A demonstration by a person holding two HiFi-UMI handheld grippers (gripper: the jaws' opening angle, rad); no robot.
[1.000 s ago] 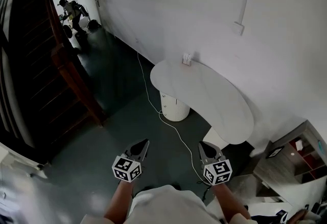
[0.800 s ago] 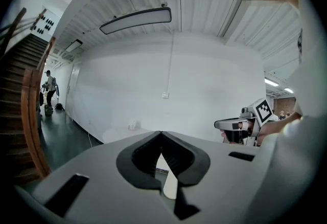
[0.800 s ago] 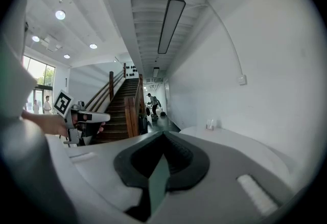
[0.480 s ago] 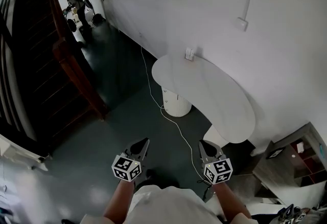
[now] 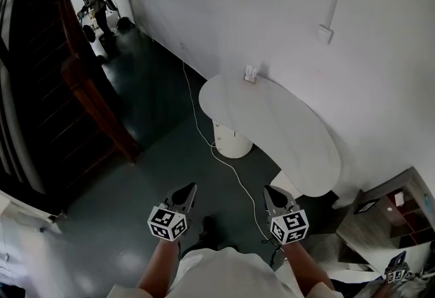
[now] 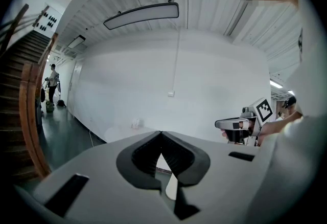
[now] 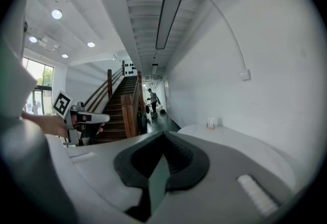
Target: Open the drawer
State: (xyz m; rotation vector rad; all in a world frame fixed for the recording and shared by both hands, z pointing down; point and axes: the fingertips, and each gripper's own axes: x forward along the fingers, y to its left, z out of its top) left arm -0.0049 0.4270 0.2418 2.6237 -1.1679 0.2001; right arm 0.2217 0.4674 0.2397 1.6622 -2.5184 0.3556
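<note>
Head view, lower centre: left gripper [image 5: 190,189] and right gripper [image 5: 268,192] both pinched shut on nothing, poised over dark floor [image 5: 156,154]. No drawer plainly visible; likeliest in wooden cabinet [image 5: 370,225], lower right. Probably rigid, light, sliding; best taken by front handle or lip.

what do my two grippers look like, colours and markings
The left gripper and right gripper are grey, with tapered fingers that are dark on the inside. Each carries a white cube of black square markers. The person's top is white.
</note>
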